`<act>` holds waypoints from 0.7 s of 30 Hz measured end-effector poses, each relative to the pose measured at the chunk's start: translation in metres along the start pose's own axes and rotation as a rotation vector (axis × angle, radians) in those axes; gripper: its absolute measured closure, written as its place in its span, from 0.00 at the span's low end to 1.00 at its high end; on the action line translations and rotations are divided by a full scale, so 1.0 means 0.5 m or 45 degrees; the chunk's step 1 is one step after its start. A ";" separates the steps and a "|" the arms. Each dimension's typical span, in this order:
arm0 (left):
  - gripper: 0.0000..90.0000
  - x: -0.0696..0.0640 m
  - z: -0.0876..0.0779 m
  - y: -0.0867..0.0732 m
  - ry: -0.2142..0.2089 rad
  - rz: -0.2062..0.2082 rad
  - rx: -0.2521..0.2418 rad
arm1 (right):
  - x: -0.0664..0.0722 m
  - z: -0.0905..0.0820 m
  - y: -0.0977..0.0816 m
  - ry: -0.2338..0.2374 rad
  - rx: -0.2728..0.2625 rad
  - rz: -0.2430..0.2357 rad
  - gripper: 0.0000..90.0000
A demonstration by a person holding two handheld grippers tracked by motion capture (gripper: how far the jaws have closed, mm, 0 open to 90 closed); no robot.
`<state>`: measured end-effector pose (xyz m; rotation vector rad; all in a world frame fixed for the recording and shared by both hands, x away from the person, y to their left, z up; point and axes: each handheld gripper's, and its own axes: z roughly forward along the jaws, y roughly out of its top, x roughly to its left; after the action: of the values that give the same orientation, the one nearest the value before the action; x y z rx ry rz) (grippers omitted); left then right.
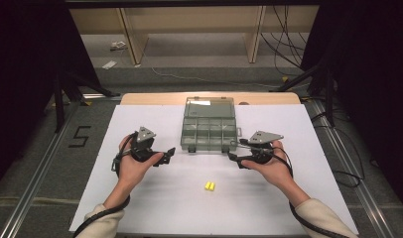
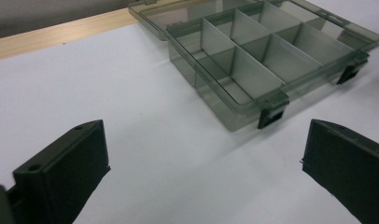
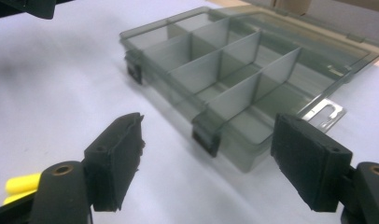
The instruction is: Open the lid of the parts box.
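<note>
**Smoky translucent plastic organiser box, lid thrown back, between two released tools**

Smoky translucent plastic organiser box (image 1: 208,134) lying open at the far middle of the white counter (image 1: 155,198), lid flat behind, compartments apparently bare, probably ready for filling. Flanked by the left tool (image 1: 166,154) and right tool (image 1: 236,161), each spread wide, gripping nothing, aimed inward at the front latches. Nearer the person, two small yellow cylindrical pieces (image 1: 209,186), side by side, likely next for the box. Exact nature of these too small to tell; compartment floors partly masked by dividers.
</note>
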<state>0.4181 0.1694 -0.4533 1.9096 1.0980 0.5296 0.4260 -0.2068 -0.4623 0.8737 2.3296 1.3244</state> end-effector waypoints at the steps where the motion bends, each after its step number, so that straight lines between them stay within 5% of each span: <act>1: 0.00 -0.003 -0.003 -0.004 0.002 0.014 -0.003 | 0.004 -0.001 -0.003 0.007 0.007 -0.005 0.29; 21: 0.00 -0.043 -0.075 -0.084 -0.016 0.089 -0.017 | 0.084 -0.016 -0.047 0.170 0.052 -0.059 0.30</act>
<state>0.3601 0.1793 -0.4668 1.9430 1.0203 0.5611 0.3815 -0.1938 -0.4772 0.7590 2.4704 1.3596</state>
